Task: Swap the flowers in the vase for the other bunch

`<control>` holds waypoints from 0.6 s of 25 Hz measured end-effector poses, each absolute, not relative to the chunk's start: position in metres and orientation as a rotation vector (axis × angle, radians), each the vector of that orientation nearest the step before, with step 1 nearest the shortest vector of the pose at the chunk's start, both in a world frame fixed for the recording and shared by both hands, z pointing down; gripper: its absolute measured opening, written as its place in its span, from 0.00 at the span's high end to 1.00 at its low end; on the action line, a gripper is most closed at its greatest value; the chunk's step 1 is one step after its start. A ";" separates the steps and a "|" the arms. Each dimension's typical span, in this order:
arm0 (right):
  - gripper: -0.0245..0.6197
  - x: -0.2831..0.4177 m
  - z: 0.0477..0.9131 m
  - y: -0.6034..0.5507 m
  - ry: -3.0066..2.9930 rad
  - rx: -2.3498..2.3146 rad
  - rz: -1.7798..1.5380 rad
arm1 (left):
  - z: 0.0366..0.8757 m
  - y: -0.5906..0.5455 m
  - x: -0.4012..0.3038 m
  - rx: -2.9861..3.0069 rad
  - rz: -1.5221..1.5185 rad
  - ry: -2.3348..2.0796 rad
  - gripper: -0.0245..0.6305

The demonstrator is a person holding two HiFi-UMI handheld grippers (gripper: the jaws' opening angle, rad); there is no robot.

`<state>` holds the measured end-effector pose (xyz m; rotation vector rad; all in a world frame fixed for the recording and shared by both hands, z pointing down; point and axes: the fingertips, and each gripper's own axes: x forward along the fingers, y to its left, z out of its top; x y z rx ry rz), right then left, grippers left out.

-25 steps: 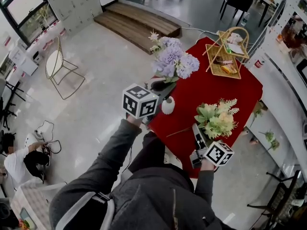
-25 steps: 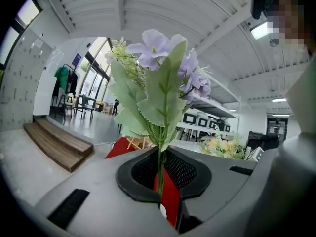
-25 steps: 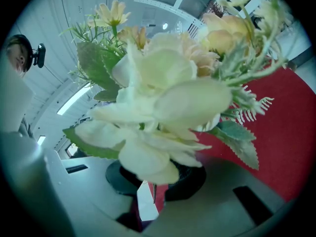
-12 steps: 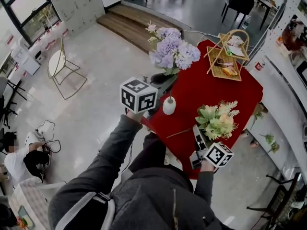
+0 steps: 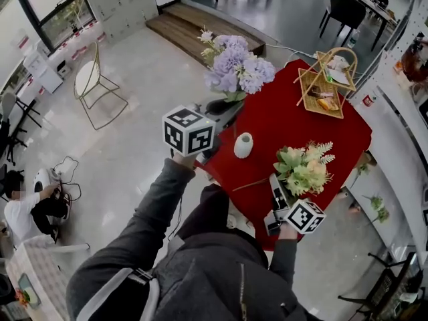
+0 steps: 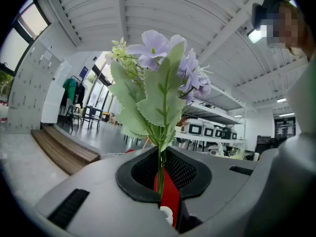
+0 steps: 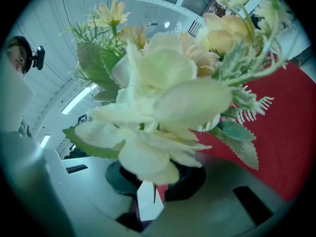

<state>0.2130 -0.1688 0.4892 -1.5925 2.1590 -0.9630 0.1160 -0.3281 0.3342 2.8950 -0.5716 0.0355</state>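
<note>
My left gripper [image 5: 218,110] is shut on the stems of the purple flower bunch [image 5: 234,63] and holds it upright in the air, up and left of the white vase [image 5: 243,145]. In the left gripper view the green stems [image 6: 159,168] are pinched between the jaws, with the purple blooms [image 6: 165,56] above and the vase [image 6: 168,216] far below. The vase stands with nothing in it near the left edge of the red table [image 5: 314,129]. My right gripper [image 5: 276,187] is shut on the stem of the cream and green bunch [image 5: 304,168], whose blooms [image 7: 163,100] fill the right gripper view.
A wicker basket [image 5: 326,83] with small items stands at the table's far end. A gold wire chair [image 5: 93,85] and a wooden step [image 5: 200,25] are on the floor to the left. A person [image 5: 27,211] crouches by cables at far left. Shelving runs along the right.
My left gripper has risen with the purple bunch, drawing farther from the vase. The right gripper and its cream bunch have stayed where they were.
</note>
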 end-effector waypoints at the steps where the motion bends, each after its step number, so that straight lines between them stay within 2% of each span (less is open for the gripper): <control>1: 0.88 0.207 0.488 -0.168 2.163 -1.587 -0.966 | 0.336 -0.327 0.108 2.888 0.034 -0.584 0.90; 15: 0.88 0.197 0.493 -0.153 2.140 -1.610 -0.994 | 0.403 -0.310 0.063 2.782 0.053 -0.684 0.90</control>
